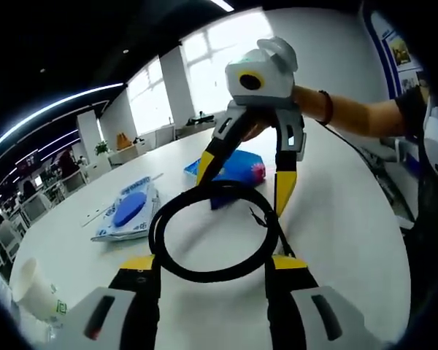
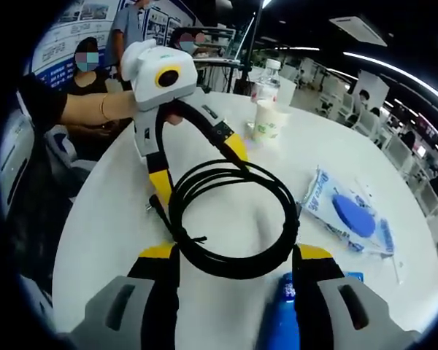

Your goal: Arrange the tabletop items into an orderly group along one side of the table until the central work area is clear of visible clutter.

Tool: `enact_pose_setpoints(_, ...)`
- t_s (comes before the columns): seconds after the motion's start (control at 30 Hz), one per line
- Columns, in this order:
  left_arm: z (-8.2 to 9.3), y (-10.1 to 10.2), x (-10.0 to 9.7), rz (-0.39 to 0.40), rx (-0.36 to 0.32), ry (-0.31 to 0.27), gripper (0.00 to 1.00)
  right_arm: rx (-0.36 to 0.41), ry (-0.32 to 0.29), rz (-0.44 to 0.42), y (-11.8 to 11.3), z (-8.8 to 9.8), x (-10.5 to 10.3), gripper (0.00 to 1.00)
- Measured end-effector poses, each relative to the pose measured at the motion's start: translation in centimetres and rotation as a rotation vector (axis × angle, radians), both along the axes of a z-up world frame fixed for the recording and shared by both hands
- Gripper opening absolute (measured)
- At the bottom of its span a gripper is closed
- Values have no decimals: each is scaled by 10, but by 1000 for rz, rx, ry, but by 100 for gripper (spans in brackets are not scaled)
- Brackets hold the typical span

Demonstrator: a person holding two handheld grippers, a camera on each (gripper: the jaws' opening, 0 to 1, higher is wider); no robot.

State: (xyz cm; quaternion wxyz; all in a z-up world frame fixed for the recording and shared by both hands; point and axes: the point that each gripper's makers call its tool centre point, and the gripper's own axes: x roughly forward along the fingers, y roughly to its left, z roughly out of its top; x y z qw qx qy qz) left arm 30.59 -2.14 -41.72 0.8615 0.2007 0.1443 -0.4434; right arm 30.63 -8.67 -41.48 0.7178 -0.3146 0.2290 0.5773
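The large round white table (image 1: pixel 336 219) is carrying everything, and a coiled black cable (image 1: pixel 212 233) is lying near its middle between the two grippers. In the left gripper view the left gripper (image 1: pixel 213 264), grey-bodied with yellow-tipped black fingers (image 1: pixel 140 264), is standing wide apart at the near edge of the coil, one tip at each side of the loop; whether the tips are pressing the cable or only flanking it cannot be told. Opposite it the right gripper (image 1: pixel 244 188), held by a person's hand (image 1: pixel 257 128), is reaching down with its jaws spread, its yellow tips sitting at the far rim of the coil, nothing clamped between them.

In the right gripper view the same black cable (image 2: pixel 230 222) is lying just beyond that gripper's own spread tips (image 2: pixel 235 257), while the left gripper (image 2: pixel 197 168) is coming in from above with its fingers parted over the coil's far side.

A flat clear plastic packet with a blue disc inside (image 1: pixel 128 211) is lying well left of the cable, a blue printed pouch (image 1: pixel 237 168) is resting just behind it, a white paper cup (image 2: pixel 266 120) is standing farther off, and a clear bottle (image 2: pixel 271 76) is standing behind the cup
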Motion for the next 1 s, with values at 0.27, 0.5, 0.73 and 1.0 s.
enact_pose_setpoints(0.27,-5,-2,-6,-8,16,25,56,-3,25,1,-3,-5,-5,60)
enact_pose_setpoints(0.5,-10,-4,-9,-12,24,49,55,5,46,1,-5,-11,-9,60)
enact_pose_setpoints(0.73,-15,-7,-13,-24,49,66,54,6,68,-1,-8,-17,-13,60)
enact_pose_setpoints(1.0,-20,-10,-15,-30,90,68,52,2,92,0,-11,-26,-15,60)
